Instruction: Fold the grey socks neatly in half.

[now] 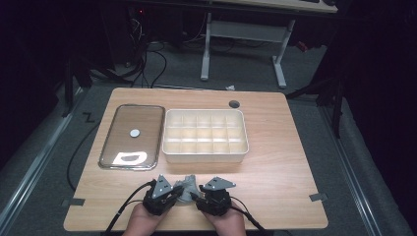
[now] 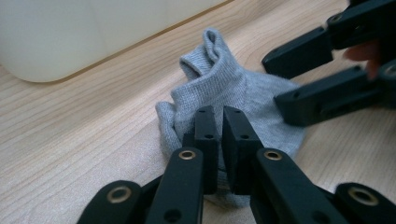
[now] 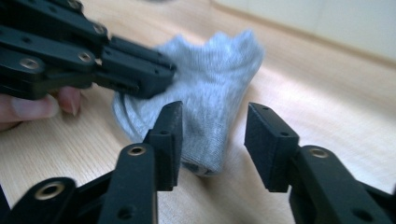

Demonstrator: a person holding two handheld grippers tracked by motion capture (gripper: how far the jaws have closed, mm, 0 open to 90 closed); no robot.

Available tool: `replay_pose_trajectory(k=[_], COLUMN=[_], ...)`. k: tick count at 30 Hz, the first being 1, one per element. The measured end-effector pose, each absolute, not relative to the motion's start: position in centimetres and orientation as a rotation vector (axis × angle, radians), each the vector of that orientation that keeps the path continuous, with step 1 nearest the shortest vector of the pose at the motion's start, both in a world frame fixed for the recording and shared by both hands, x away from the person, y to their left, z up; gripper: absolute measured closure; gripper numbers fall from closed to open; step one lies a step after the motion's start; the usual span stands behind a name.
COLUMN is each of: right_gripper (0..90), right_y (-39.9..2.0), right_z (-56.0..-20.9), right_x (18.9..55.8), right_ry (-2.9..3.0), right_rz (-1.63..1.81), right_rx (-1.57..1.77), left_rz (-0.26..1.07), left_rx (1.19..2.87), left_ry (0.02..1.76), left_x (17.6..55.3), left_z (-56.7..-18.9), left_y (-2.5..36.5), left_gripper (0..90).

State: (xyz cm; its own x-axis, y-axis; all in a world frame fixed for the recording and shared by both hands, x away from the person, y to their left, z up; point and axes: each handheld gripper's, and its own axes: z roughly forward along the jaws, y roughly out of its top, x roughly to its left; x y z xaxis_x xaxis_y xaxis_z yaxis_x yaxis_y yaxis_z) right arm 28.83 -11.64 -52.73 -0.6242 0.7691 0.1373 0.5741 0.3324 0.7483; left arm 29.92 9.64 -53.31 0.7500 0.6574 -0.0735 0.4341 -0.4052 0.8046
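The left gripper (image 2: pixel 223 126) is pinching one edge of the grey sock (image 2: pixel 233 88). The right gripper (image 3: pixel 212 130) is standing open around the sock's other end, its pads not pressing. The sock is lying on the table (image 1: pixel 275 167), near the white box (image 1: pixel 205 136), on the person's side.

1. A white compartment tray (image 1: pixel 205 156) sits at the centre of the wooden worktop (image 1: pixel 285 167), its grid of cells bare.
2. A clear lid (image 1: pixel 132 136) lies flat just beside the tray at 9 o'clock.
3. A round cable hole (image 1: pixel 234 104) lies at 1 o'clock from the tray.
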Motion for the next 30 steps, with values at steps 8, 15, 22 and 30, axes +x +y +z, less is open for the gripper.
replay_pose_trajectory(k=[8, 15, 22, 30], right_gripper=[81.3, 83.0, 83.1, 70.8], right_y=[-11.4, -11.1, -10.0, -11.6], right_z=[-53.0, -51.6, -50.5, -50.2], right_x=[28.8, 27.9, 27.4, 27.4], right_ry=[2.401, 2.362, 2.353, 2.287], right_rz=[1.206, 1.229, 1.234, 1.256], right_rx=[1.205, 1.138, 1.063, 1.105], left_rz=[0.338, 0.353, 0.360, 0.352], left_rx=[2.069, 2.082, 2.089, 2.087], left_ry=[0.811, 0.794, 0.778, 0.778], left_x=[29.8, 29.7, 29.7, 29.7], left_z=[-53.3, -53.3, -53.3, -53.3], left_y=[9.5, 9.1, 8.9, 8.9], left_gripper=[82.9, 83.1, 83.1, 82.7])
